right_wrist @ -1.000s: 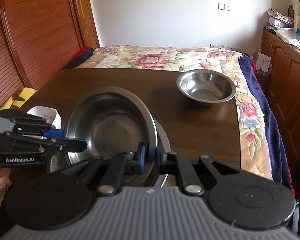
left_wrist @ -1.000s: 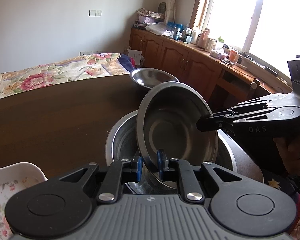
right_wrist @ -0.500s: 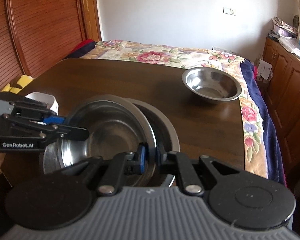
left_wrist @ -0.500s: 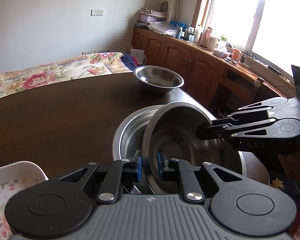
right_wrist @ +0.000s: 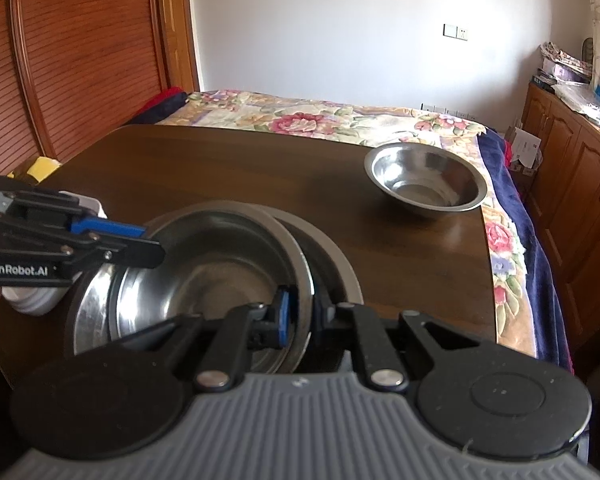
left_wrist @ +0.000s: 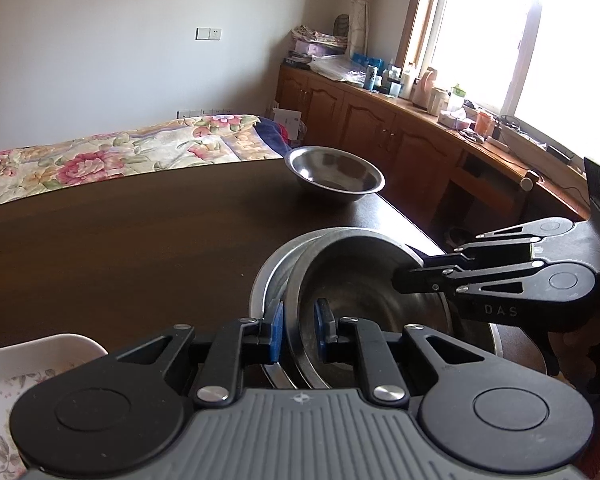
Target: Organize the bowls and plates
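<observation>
While nested in larger bowl [left_wrist: 268, 280] | steel bowl [left_wrist: 352, 276]: shiny, tilted

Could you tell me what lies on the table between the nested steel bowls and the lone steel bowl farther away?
Nothing: bare dark table separates the nested bowls from the lone bowl, clearest in the right wrist view.
</observation>
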Motion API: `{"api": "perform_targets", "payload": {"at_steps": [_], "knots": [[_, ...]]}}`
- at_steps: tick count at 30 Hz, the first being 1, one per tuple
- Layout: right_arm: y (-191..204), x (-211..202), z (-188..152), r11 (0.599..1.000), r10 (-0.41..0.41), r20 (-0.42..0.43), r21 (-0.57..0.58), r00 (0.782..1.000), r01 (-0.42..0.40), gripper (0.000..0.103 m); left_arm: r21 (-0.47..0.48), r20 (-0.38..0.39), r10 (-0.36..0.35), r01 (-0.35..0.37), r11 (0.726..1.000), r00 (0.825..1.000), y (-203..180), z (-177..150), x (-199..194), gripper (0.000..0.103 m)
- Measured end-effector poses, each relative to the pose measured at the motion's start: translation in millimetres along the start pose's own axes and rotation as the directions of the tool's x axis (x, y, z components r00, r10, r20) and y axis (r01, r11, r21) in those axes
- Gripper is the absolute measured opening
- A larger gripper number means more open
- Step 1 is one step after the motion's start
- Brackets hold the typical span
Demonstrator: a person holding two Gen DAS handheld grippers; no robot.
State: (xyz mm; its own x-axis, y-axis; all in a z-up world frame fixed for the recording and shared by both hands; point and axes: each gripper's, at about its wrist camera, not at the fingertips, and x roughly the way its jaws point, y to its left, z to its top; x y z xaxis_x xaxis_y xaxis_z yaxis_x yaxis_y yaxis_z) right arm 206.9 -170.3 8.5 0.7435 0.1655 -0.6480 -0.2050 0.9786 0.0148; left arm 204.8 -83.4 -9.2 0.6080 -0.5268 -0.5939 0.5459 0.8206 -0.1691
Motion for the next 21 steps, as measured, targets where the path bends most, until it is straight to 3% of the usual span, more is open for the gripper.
{"api": "perform_targets", "payload": {"at_steps": [8,11,21], "knots": [[1,-1,0,1.0,-0.006,0.023,0.0,1.0,0.006,0.016,-0.007,0.018,0.004,-0.004,1.0,1.0,4,2,-4,0.043],[-1,-7,4,1.0,0.008,0.046,0.011,0.999,-0.008,0.034,-0.001,0.031,0.011,-0.011,1.0,0.999,4,4,-6,0.043],[-12,-15,13,1.0,-0.016,0.118,0.026,0.993,0.013,0.035,0.025,0.05,0.024,-0.026,0.999,0.998,0,17,-2,0.043]]}}
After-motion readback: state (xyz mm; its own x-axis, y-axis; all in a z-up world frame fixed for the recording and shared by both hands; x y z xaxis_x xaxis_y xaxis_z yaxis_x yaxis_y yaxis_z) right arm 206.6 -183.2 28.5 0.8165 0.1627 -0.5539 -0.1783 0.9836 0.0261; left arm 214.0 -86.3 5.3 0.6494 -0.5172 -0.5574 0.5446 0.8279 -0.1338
